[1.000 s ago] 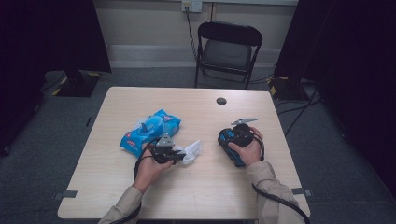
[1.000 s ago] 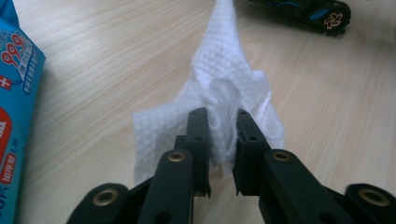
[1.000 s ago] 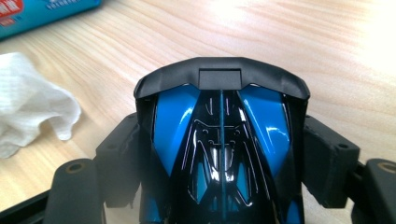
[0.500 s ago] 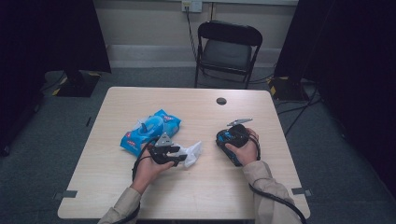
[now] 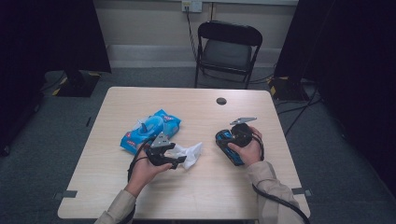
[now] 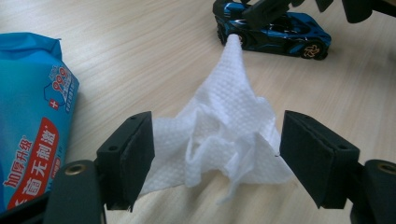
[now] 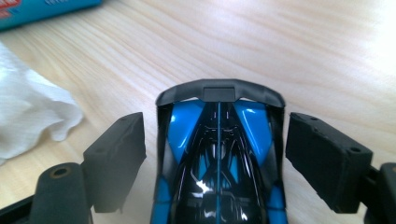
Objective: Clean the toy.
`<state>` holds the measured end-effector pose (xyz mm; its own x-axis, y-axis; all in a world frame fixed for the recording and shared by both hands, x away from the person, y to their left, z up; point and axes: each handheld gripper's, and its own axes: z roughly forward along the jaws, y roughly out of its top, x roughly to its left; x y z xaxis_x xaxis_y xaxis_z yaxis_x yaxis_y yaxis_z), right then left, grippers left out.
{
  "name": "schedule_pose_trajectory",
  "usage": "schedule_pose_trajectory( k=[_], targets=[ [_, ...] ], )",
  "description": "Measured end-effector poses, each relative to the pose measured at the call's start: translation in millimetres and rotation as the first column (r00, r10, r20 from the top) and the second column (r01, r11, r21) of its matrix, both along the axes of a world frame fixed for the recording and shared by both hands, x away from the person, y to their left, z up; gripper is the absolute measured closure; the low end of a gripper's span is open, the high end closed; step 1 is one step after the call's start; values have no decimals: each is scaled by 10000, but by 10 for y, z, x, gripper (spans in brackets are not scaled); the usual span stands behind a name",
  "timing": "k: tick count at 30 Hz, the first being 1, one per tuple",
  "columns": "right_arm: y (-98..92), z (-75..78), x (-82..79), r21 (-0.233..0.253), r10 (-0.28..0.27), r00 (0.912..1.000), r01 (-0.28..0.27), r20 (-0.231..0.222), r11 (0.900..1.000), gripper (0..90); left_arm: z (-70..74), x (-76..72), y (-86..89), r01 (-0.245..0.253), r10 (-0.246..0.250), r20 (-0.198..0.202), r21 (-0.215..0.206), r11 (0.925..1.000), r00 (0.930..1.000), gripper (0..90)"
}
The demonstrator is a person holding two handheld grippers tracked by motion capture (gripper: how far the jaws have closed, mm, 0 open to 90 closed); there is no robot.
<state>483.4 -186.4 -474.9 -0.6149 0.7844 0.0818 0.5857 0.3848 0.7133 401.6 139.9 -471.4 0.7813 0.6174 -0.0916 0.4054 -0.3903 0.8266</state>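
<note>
A crumpled white wipe (image 6: 224, 140) lies on the counter (image 5: 196, 196) between the spread fingers of the left gripper (image 6: 217, 156), not yet pinched. Just beyond its tip, a blue toy car (image 7: 218, 163) is straddled by the right gripper (image 7: 215, 158), whose fingers stand released on either side without touching it. A blue wipe packet (image 5: 152, 130) rests beside. The wipe seems already drawn out; gripping it, steadying the car and wiping are judged still to be done.
</note>
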Motion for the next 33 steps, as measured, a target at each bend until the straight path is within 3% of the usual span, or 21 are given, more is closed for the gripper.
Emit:
schedule_pose_trajectory(
  k=[6,17,24,33],
  targets=[
    [-113,101,-163,238,71,9999,-74,149,9997,191,31,-100,28,37,-37,19,-23,10000,10000,239],
    [-353,119,-469,423,376,9989,-388,286,9983,171,-28,-257,122,86,-85,-77,127,9999,9999,218],
    [-569,52,-692,354,564,9980,-574,280,9977,157,-78,-323,163,247,-244,-201,129,9996,9995,219],
    [-772,-65,-865,491,276,9996,-279,69,9984,154,-149,-359,236,268,-258,-269,370,9990,9993,201]
  ],
)
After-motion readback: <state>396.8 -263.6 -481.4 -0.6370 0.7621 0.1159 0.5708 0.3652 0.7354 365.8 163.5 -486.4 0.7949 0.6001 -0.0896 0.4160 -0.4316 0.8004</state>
